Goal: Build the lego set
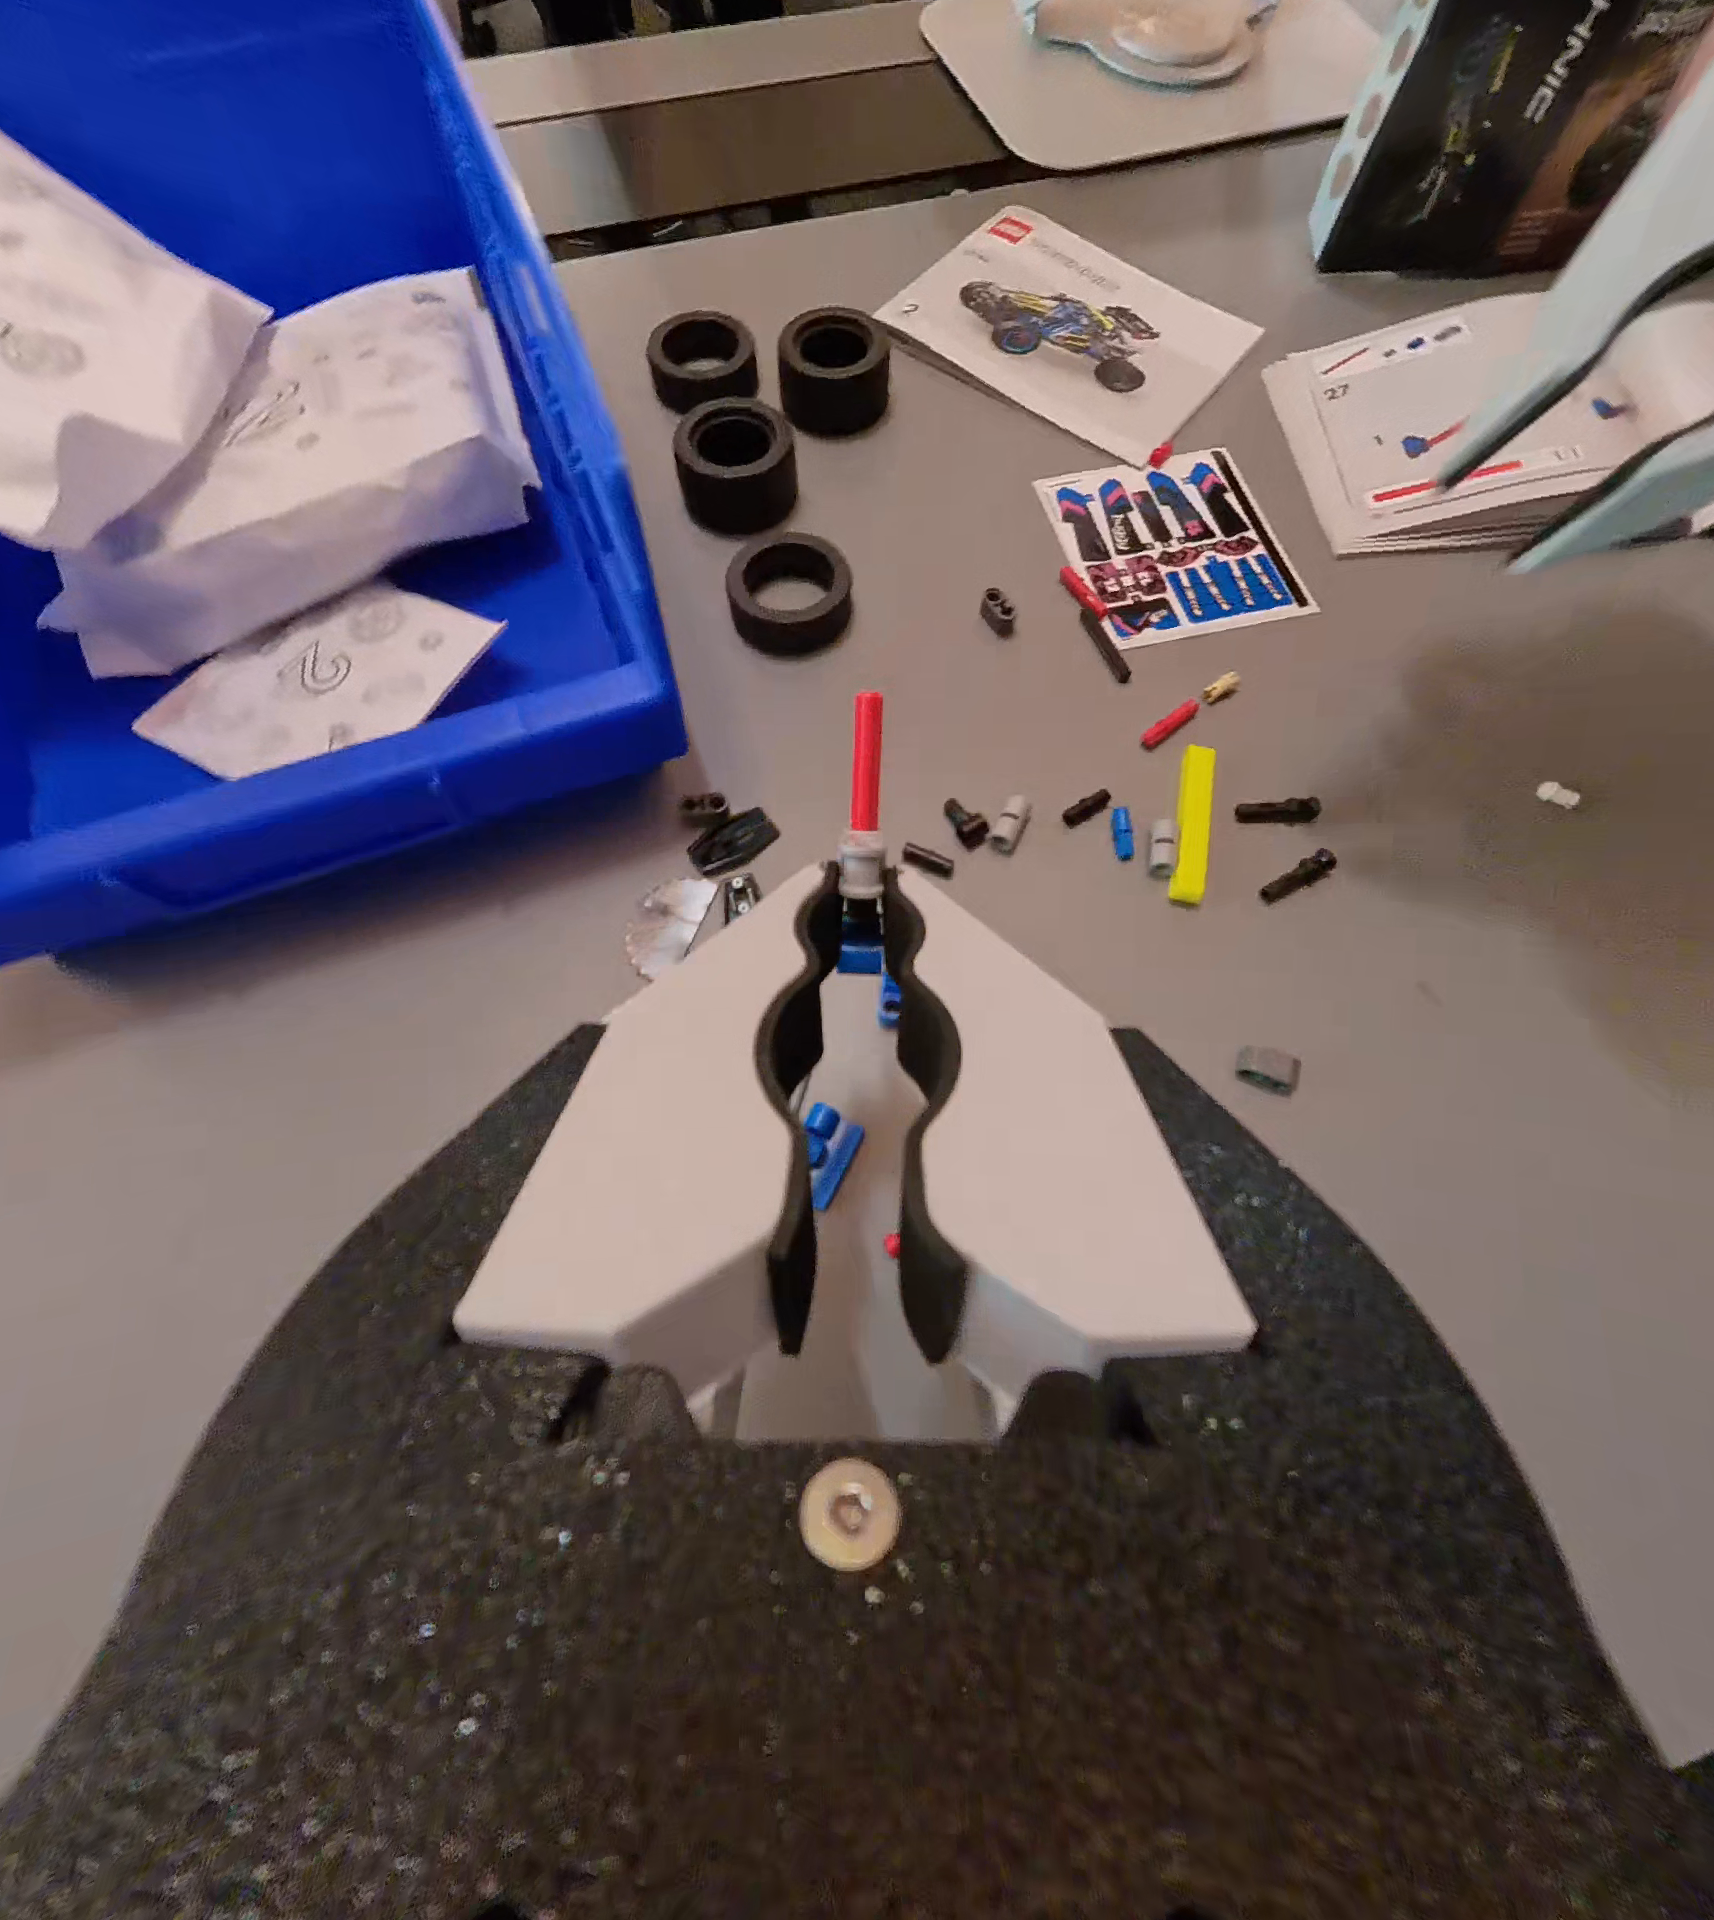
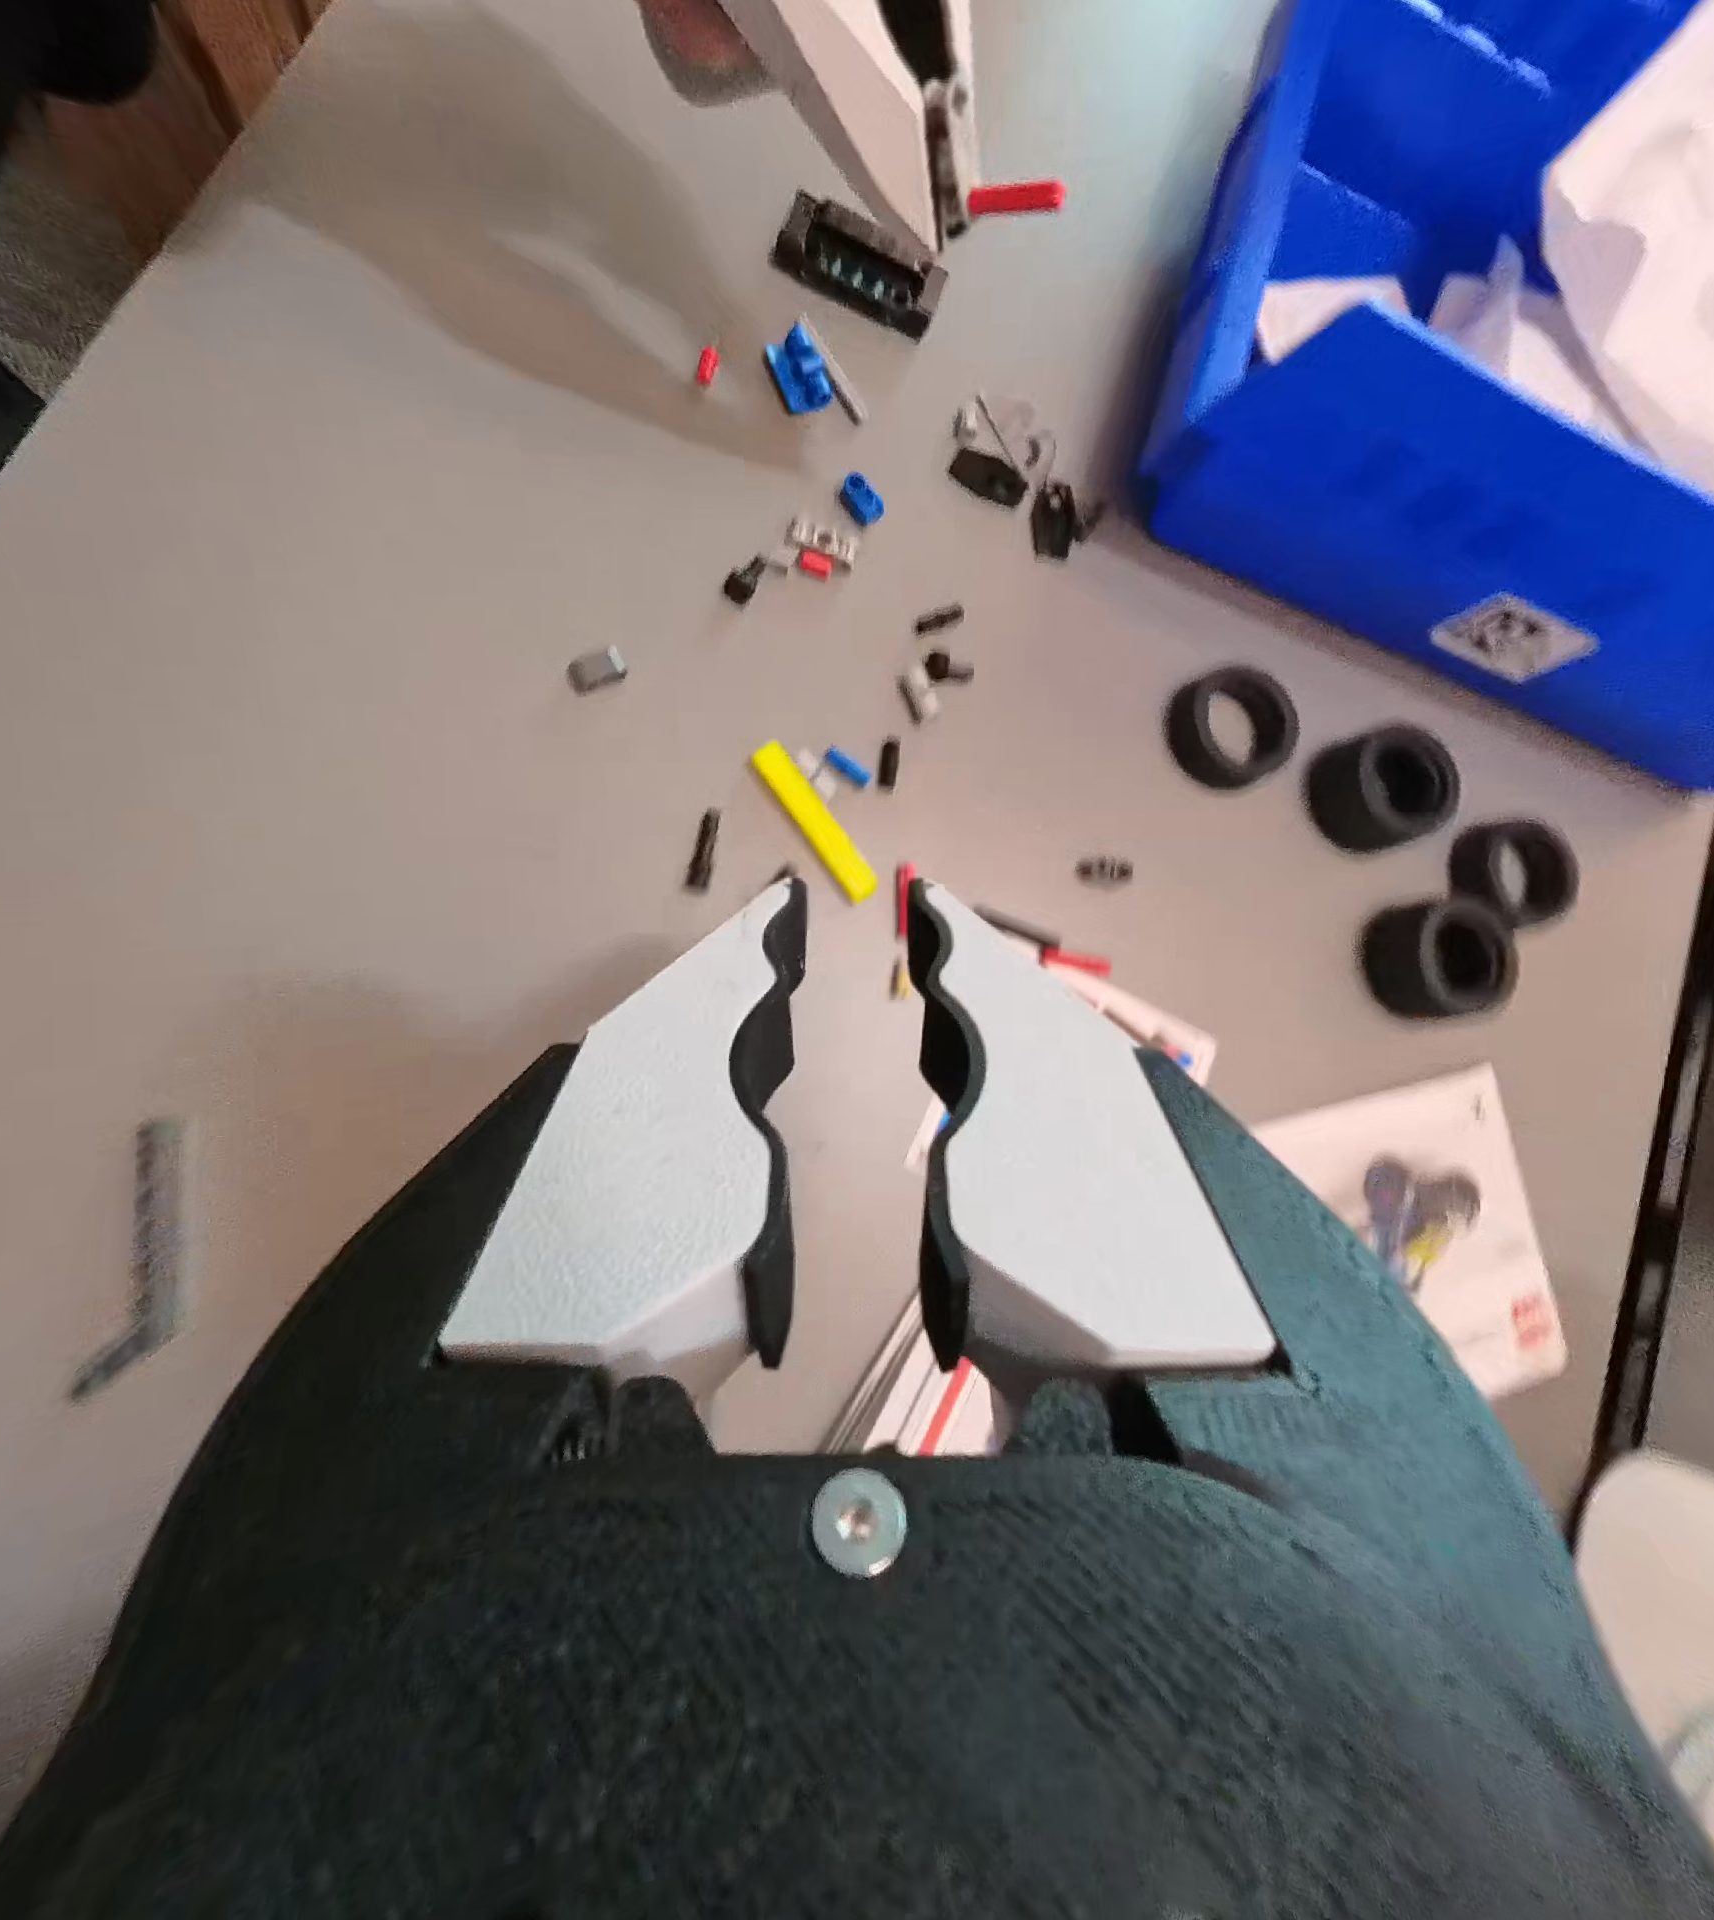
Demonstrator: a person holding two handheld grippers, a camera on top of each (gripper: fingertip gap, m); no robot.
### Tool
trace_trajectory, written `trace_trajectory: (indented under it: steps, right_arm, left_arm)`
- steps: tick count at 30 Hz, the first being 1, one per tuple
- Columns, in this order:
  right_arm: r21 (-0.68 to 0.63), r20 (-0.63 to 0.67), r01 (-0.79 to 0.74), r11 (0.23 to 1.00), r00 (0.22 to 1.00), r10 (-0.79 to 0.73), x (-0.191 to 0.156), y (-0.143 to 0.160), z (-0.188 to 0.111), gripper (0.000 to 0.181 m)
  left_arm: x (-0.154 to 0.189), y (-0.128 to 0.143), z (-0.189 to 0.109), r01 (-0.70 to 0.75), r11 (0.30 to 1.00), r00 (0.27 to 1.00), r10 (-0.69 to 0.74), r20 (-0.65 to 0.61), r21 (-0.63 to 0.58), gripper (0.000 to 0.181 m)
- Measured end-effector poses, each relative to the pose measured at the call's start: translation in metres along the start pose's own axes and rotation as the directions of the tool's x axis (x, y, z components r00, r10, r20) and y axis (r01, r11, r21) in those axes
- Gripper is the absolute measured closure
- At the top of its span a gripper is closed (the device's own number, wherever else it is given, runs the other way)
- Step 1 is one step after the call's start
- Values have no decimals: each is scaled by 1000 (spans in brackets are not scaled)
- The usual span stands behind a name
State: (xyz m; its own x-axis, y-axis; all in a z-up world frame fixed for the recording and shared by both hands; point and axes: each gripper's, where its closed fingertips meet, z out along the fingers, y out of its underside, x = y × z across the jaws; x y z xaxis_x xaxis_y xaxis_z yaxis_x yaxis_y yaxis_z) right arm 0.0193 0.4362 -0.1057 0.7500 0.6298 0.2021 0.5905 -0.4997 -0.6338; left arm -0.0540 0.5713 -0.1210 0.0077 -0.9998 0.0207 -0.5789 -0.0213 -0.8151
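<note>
My left gripper [image 1: 861,871] is shut on a red axle [image 1: 867,761] with a grey bush on it; the axle sticks out past the fingertips above the grey table. It also shows far off in the right wrist view [image 2: 1011,197]. My right gripper [image 2: 855,889] is open and empty, hovering above loose parts near a yellow beam [image 2: 813,821]. It shows blurred at the upper right of the left wrist view [image 1: 1518,509], over the open instruction booklet [image 1: 1404,457]. Small black, blue, red and grey pins lie scattered around the yellow beam [image 1: 1192,823].
A blue bin [image 1: 520,769] with white paper bags stands at the left. Several black tyres [image 1: 733,462] lie beside it. A sticker sheet [image 1: 1175,545], a second booklet [image 1: 1071,332] and the set's box [image 1: 1476,135] lie beyond. A black frame part [image 2: 858,265] and a blue piece [image 2: 796,369] lie near the left gripper. About 15 cm separates my left fingertips from my right. My left gripper's tips are some 9 cm from the blue piece [image 2: 796,369]. My left wrist view [image 1: 828,1162] looks at it from another angle.
</note>
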Motion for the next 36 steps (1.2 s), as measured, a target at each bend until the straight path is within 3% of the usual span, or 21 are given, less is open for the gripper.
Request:
trace_trajectory:
  steps: [4, 9, 12, 15, 17, 19, 21, 23, 27, 30, 36]
  right_arm:
    - [-84, -31, 86, 993, 996, -89, 34, 0, 51, 171]
    - [-120, -20, 84, 989, 996, -87, 68, 18, 73, 167]
    - [-11, 109, 138, 990, 985, -136, 41, -9, 83, 160]
    - [46, 196, 158, 986, 967, -163, 16, -31, 91, 158]
    - [177, 250, 123, 976, 954, -166, 1, -59, 82, 154]
    - [337, 313, -11, 942, 944, -101, -8, -93, 62, 153]
    - [389, 364, -138, 911, 931, -14, -9, -111, 49, 153]
    - [372, 386, -155, 915, 922, -1, -16, -111, 47, 154]
    - [268, 260, -96, 959, 965, 24, -3, -90, 65, 164]
    - [179, 190, 82, 980, 975, -117, -2, -70, 84, 171]
    - [70, 182, 407, 911, 892, -413, -3, -51, 123, 171]
  left_arm:
    - [-4, 10, 4, 45, 999, 998, -45, -36, -11, 177]
    - [8, 23, 11, 62, 996, 986, -72, -154, -67, 177]
    - [29, 16, 2, 155, 988, 918, -151, -367, -19, 177]
    - [45, 7, -16, 298, 955, 776, -239, -584, 6, 177]
    - [47, 8, -21, 326, 945, 726, -248, -642, 2, 177]
    - [52, 7, -25, 313, 950, 706, -217, -674, 22, 177]
    - [58, 2, -27, 287, 957, 703, -174, -690, 51, 177]
    - [62, 1, -26, 252, 966, 715, -142, -684, 62, 177]
    - [40, 14, -19, 216, 976, 828, -176, -532, 14, 177]
    - [19, 34, -20, 202, 977, 896, -214, -388, -74, 177]
    - [21, 54, -18, 157, 968, 915, -218, -338, -198, 177]
